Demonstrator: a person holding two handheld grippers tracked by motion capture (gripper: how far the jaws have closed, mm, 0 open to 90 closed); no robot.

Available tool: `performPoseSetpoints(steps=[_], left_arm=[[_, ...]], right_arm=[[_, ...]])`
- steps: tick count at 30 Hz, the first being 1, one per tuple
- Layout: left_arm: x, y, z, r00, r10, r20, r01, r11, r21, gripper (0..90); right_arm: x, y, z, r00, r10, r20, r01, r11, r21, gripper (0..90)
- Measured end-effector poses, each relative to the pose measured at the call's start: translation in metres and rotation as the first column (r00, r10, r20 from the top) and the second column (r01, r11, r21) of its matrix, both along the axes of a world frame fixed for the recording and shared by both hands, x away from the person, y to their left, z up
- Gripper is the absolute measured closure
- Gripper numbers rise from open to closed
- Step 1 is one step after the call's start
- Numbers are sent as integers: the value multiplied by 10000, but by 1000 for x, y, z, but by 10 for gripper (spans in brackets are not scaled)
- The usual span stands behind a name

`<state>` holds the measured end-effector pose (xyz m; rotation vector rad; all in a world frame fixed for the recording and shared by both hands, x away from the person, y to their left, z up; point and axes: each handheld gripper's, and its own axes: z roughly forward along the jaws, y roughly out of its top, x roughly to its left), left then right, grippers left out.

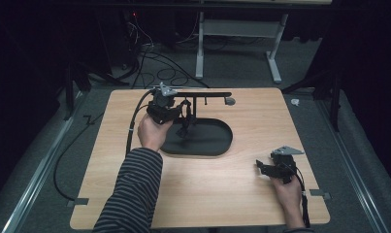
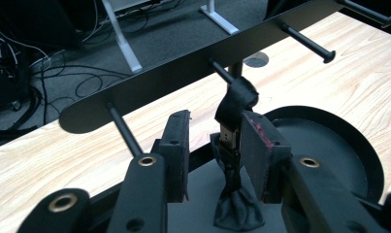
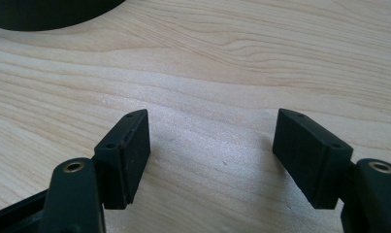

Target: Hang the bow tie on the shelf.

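Dark strap hangs between the spread left hand-held gripper jaws, untouched.

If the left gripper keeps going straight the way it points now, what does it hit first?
Most likely the dark strap hanging from a peg of the black rack: it sits between the open left gripper jaws, just ahead. Depth is hard to judge.

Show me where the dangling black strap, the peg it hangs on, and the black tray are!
Black strap (image 2: 236, 99), left gripper view, on its looped top.
Peg (image 2: 220, 70), left gripper view, mid-shaft above the strap.
Black tray (image 1: 217, 141), high view, bare floor near its right end.
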<state>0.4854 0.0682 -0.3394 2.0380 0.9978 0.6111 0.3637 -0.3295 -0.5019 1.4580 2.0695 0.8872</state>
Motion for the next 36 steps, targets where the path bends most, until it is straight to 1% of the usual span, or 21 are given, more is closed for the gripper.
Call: performPoseSetpoints(steps=[3,6,14,18,21,28,33,36], left_arm=[[-1,0,1,10000,-4,66,4,10000,-86,639],[-3,0,2,10000,-30,79,30,10000,-52,635],[-12,4,7,9998,-117,184,123,9993,-361,617],[-16,7,7,9998,-132,161,139,9988,-472,604],[-20,12,6,9999,-90,107,98,9975,-695,594],[-26,20,5,10000,-84,-14,83,9958,-914,574],[-30,29,2,9999,-21,-125,7,9942,-1078,563],[-34,32,0,9999,21,-106,-34,9927,-1205,558]], right_arm=[[0,0,0,10000,-2,-3,2,10000,26,310],[0,0,0,10000,0,-3,0,10000,25,310],[0,0,0,10000,6,-2,-6,10000,27,310],[0,0,0,10000,15,-20,-15,10000,-3,310],[0,0,0,10000,24,-12,-24,10000,-11,311],[0,1,0,10000,25,-2,-25,10000,-55,310],[0,0,0,10000,23,-9,-23,10000,-30,311],[0,1,0,10000,26,0,-26,10000,-54,311]])
